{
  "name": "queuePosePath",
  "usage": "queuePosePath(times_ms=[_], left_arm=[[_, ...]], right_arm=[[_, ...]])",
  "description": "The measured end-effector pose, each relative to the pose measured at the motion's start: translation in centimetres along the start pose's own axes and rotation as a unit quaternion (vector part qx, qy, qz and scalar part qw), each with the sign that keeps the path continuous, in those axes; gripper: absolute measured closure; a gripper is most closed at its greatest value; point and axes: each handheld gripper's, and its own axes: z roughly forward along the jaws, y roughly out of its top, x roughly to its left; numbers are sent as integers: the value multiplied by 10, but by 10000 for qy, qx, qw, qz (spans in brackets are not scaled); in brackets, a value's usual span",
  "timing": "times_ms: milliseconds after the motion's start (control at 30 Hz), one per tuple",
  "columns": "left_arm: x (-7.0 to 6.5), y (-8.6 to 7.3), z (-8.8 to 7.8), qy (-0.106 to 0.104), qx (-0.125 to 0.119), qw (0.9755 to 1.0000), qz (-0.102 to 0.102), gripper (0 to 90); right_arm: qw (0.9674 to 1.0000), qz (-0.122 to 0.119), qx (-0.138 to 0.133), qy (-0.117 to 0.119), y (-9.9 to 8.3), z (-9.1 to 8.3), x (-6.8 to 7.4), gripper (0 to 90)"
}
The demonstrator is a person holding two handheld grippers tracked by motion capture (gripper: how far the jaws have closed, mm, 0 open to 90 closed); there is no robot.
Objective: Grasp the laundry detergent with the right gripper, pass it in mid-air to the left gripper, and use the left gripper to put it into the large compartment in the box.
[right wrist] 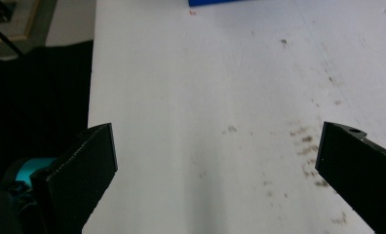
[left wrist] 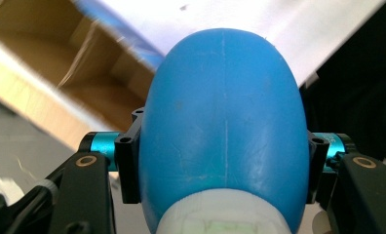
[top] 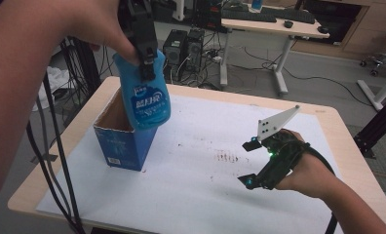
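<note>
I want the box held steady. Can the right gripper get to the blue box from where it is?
Probably yes: the right gripper has its jaws open with nothing in them, and bare white sheet lies between it and the blue box.

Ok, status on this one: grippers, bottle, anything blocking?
Left gripper shut on bottle, held above open box. Right gripper open, empty, over sheet. Nothing blocking.

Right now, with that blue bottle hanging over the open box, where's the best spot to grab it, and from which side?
Near its top, from above, as the left hand-held gripper does: jaws on the two narrow sides of the blue bottle. This leaves the rounded bottom free over the blue box.
</note>
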Motion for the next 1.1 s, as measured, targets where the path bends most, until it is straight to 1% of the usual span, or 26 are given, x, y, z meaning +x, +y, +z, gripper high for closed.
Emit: queuePosePath(times_ms=[33, 67, 100, 133, 167, 200, 233, 267, 300, 333, 367, 400, 433, 467, 500, 533, 567, 600, 633, 667, 767, 900, 933, 967, 1000, 1100], left_arm=[[0, 0, 0, 0, 0, 10000, 0, 383], [10, -4, -4, 81, -10, 9993, -361, 383], [10, -4, -4, 81, -10, 9993, -361, 383], [19, -8, -6, 144, 15, 9976, -682, 383], [19, -8, -6, 144, 15, 9976, -682, 383], [28, -12, -6, 163, 48, 9944, -1043, 383], [28, -12, -6, 163, 48, 9944, -1043, 383], [36, -15, -4, 179, 89, 9905, -1358, 383], [36, -15, -4, 179, 89, 9905, -1358, 383], [43, -16, -1, 191, 195, 9862, -1633, 383], [43, -16, -1, 191, 195, 9862, -1633, 383], [48, -15, 4, 228, 305, 9818, -1860, 383], [48, -15, 4, 228, 305, 9818, -1860, 383], [53, -14, 8, 264, 379, 9778, -2045, 383], [53, -14, 8, 264, 379, 9778, -2045, 383], [57, -13, 13, 299, 400, 9746, -2185, 383], [57, -13, 13, 299, 400, 9746, -2185, 383], [61, -12, 20, 316, 420, 9710, -2334, 383], [61, -12, 20, 316, 420, 9710, -2334, 383], [64, -12, 29, 319, 469, 9688, -2415, 383], [68, -11, 41, 277, 595, 9690, -2382, 383], [73, -10, 67, 196, 678, 9713, -2274, 383], [74, -10, 79, 158, 691, 9730, -2194, 383], [74, -10, 79, 158, 691, 9730, -2194, 383], [75, -10, 90, 156, 641, 9763, -2060, 383], [76, -10, 102, 117, 717, 9787, -1918, 383]], right_arm=[[10000, 0, 0, 0, 0, 0, 0, 8], [9998, -25, 209, -21, 1, -5, -3, 8], [9998, -25, 209, -21, 1, -5, -3, 8], [9992, -48, 380, -60, 1, -10, -6, 8], [9992, -48, 380, -60, 1, -10, -6, 8], [9983, -70, 564, -102, 3, -16, -8, 8], [9983, -70, 564, -102, 3, -16, -8, 8], [9974, -87, 692, -159, 4, -23, -11, 8], [9971, -103, 732, -186, 5, -26, -13, 8], [9967, -99, 777, -226, 5, -29, -14, 8], [9967, -99, 777, -226, 5, -29, -14, 8], [9958, -102, 856, -301, 7, -35, -16, 8], [9958, -102, 856, -301, 7, -35, -16, 8], [9955, -113, 875, -337, 9, -40, -17, 8], [9955, -113, 875, -337, 9, -40, -17, 8], [9953, -125, 887, -359, 10, -42, -18, 9], [9953, -125, 887, -359, 10, -42, -18, 9], [9952, -121, 889, -379, 11, -43, -18, 9], [9953, -127, 887, -377, 10, -44, -18, 8], [9951, -112, 905, -387, 10, -44, -17, 9], [9948, -112, 929, -404, 10, -44, -17, 9], [9952, -130, 856, -451, 10, -46, -17, 8], [9953, -157, 829, -481, 10, -46, -17, 9], [9953, -157, 829, -481, 10, -46, -17, 9], [9952, -173, 827, -486, 10, -47, -16, 9], [9951, -185, 823, -510, 9, -47, -16, 9]])
